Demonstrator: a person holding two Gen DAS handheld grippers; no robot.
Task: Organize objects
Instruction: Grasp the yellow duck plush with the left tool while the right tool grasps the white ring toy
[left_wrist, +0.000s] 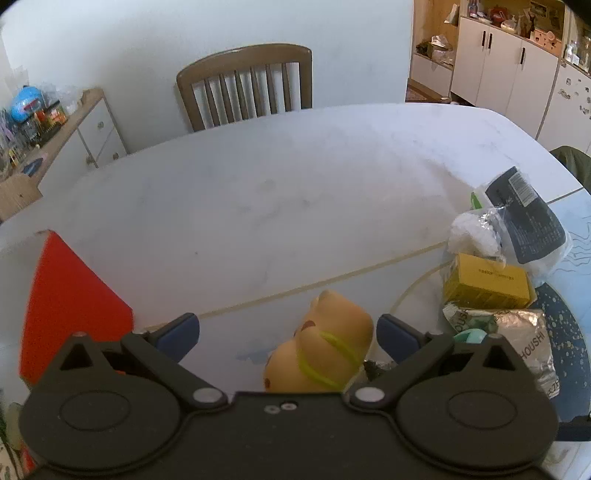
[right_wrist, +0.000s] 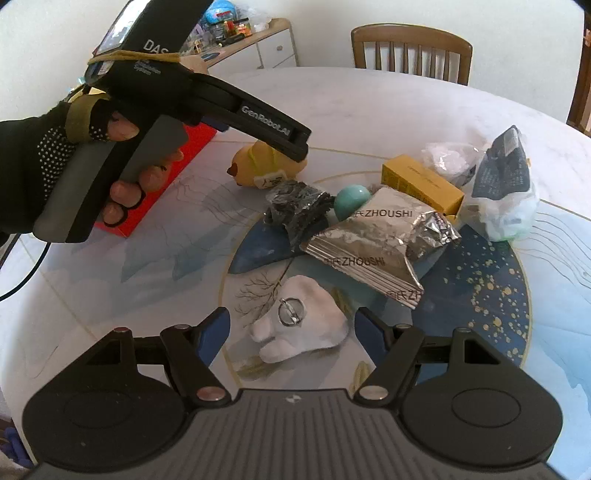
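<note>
Both grippers had fingers wide apart: the left (left_wrist: 288, 332) around a yellow toy (left_wrist: 325, 343) low in frame, the right (right_wrist: 291, 332) around a white lump (right_wrist: 306, 321)

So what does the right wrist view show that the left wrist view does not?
Only the right wrist view: a white plush between the open right hand-held gripper, and a gloved hand holding the left hand-held gripper. Only the left: that gripper open around the yellow toy. Both: the toy, red box, yellow box, foil bag.
</note>
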